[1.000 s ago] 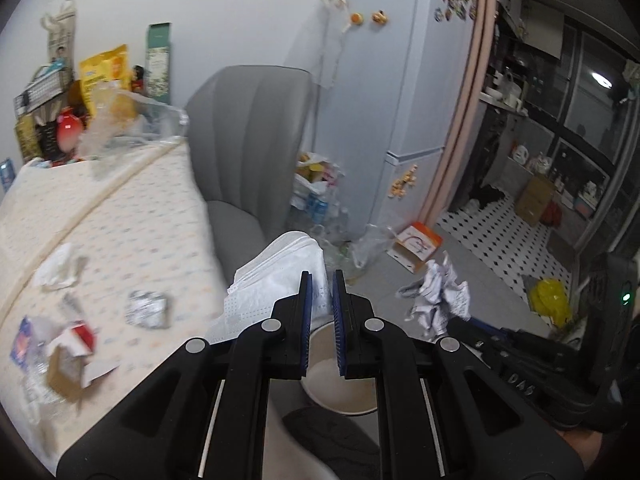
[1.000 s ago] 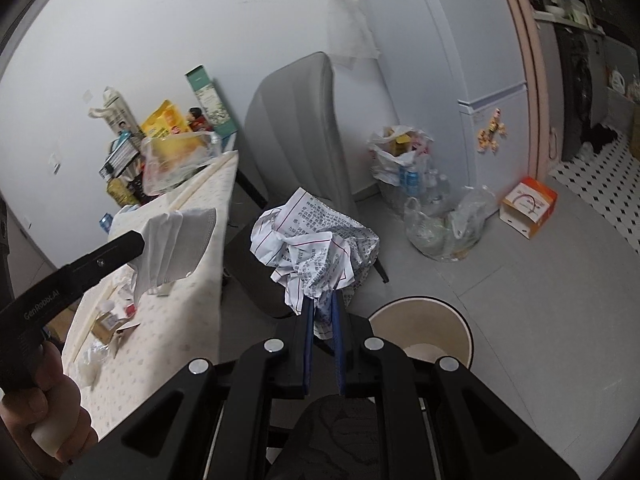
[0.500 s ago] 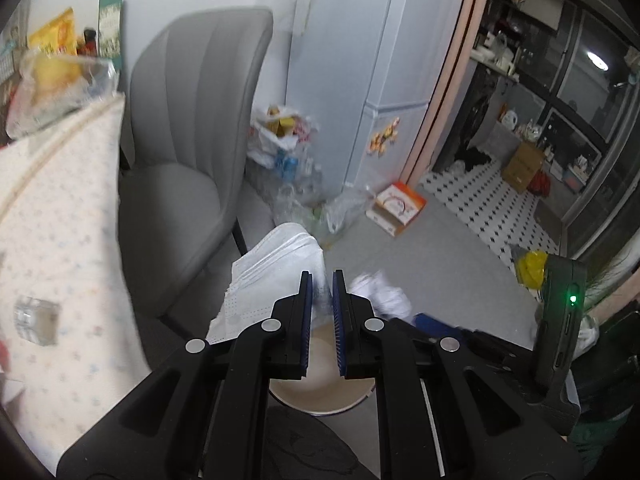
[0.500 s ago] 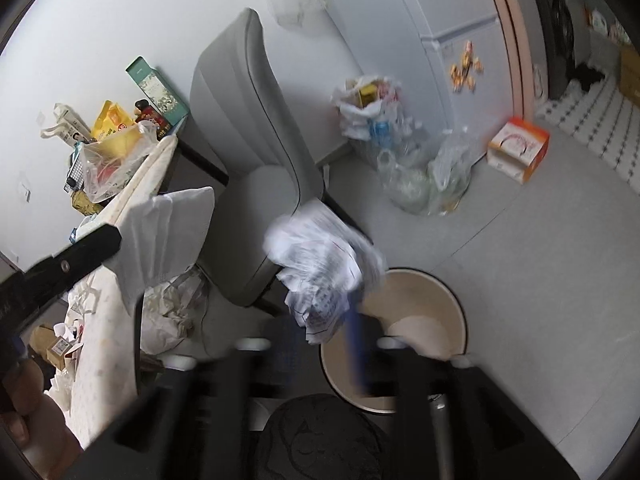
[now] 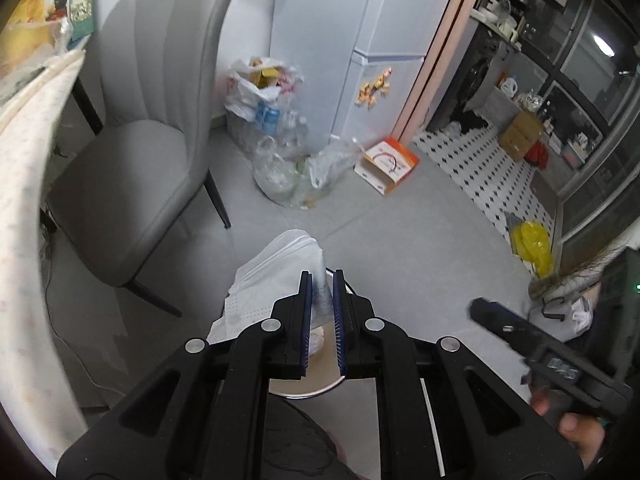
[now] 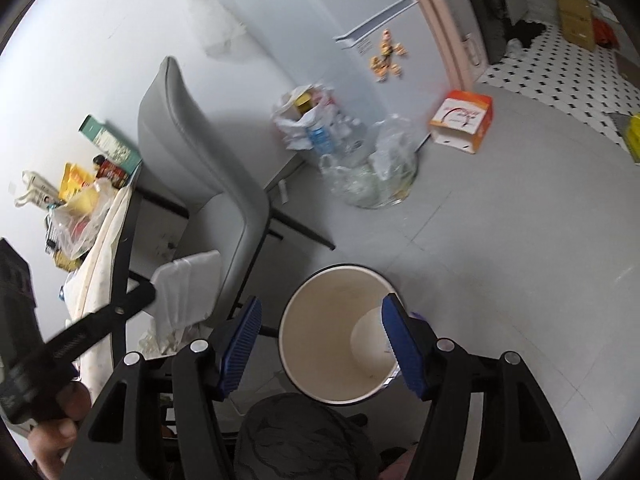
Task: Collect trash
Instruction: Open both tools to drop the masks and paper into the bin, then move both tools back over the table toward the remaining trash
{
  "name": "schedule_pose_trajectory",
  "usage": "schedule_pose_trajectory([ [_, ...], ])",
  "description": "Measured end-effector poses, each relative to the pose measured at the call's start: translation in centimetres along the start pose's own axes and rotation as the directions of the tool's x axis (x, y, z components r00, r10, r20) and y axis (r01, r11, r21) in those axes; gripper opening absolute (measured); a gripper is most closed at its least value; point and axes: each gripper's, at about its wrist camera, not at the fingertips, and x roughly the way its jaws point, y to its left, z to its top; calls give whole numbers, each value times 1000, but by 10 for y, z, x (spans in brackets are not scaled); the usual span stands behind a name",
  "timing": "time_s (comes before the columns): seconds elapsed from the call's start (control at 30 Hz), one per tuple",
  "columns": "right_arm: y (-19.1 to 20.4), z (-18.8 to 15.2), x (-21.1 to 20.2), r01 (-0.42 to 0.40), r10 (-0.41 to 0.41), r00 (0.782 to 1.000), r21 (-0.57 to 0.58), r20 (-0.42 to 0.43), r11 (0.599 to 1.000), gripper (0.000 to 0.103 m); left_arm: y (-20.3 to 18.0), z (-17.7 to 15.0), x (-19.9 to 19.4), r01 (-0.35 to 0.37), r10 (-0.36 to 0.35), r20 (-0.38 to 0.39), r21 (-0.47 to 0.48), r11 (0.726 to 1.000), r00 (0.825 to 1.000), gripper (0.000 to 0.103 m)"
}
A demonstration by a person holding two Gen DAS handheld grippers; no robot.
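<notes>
I hold my left tongs [image 5: 320, 312] clamped on one white folded paper napkin [image 5: 276, 280] just above the round cream waste bin with a dark rim [image 6: 320, 312], so that letting go should drop it straight in. My right tongs [image 6: 324, 344] stand open and empty over the same bin's mouth, framing it, which I take as their load already released; something pale lies at the bottom. I count one bin, one napkin, one grey upholstered chair [image 5: 140, 160] beside them.
</notes>
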Motion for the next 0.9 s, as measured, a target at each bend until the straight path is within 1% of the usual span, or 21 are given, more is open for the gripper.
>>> schedule_pose_trajectory([
  [0.03, -3, 0, -4, 7, -7, 1000, 4, 7, 1000, 62, 0, -1, 5, 0, 0, -12, -7, 1000, 1000, 14],
  [0.1, -8, 1, -8, 13, -14, 1000, 10, 14, 1000, 62, 0, -2, 16, 11, -12, -54, -23, 1000, 998, 43],
  [0.13, -10, 1, -9, 15, -15, 1000, 13, 14, 1000, 62, 1, -3, 18, 12, -14, -60, -39, 999, 998, 69],
  [0.17, -11, 1, -10, 16, -16, 1000, 15, 14, 1000, 62, 4, -5, 15, 8, -10, -44, -63, 998, 999, 72],
  [0.2, -13, 1, -10, 15, -16, 1000, 15, 13, 1000, 63, 5, -8, 12, 5, -7, -29, -78, 997, 1000, 73],
  [0.27, -10, 1, -10, 10, -10, 1000, 4, 8, 1000, 63, 6, -10, 6, 2, -5, -27, -87, 996, 1000, 79],
  [0.33, -3, 1, -11, 3, -3, 1000, -15, 10, 1000, 66, 8, -9, -4, 2, -3, -17, -93, 996, 1000, 79],
  [0.4, 6, -1, -13, -1, 2, 1000, -39, 17, 999, 70, 12, -8, -17, 9, -7, 13, -102, 995, 1000, 81],
  [0.47, 19, -2, -15, -5, 6, 1000, -69, 24, 998, 73, 18, -7, -37, 21, -14, 57, -116, 993, 998, 87],
  [0.5, 24, -2, -17, -7, 9, 1000, -82, 27, 997, 77, 20, -6, -46, 22, -12, 79, -122, 992, 997, 89],
  [0.57, 38, -3, -24, -10, 15, 999, -118, 43, 993, 84, 27, -6, -68, 14, 2, 131, -120, 993, 991, 96],
  [0.63, 54, -4, -32, 2, 9, 998, -158, 69, 987, 96, 31, -6, -86, -37, 57, 175, -117, 992, 983, 97],
  [0.67, 62, -5, -36, 10, 5, 997, -181, 82, 983, 96, 35, -7, -95, -61, 84, 186, -124, 990, 979, 97],
  [0.8, 92, -10, -46, 4, 17, 996, -255, 83, 967, 95, 57, -10, -126, -66, 107, 225, -184, 981, 968, 97],
  [0.9, 114, -15, -52, 13, 18, 995, -299, 103, 954, 95, 72, -16, -147, -85, 140, 251, -219, 972, 958, 97],
])
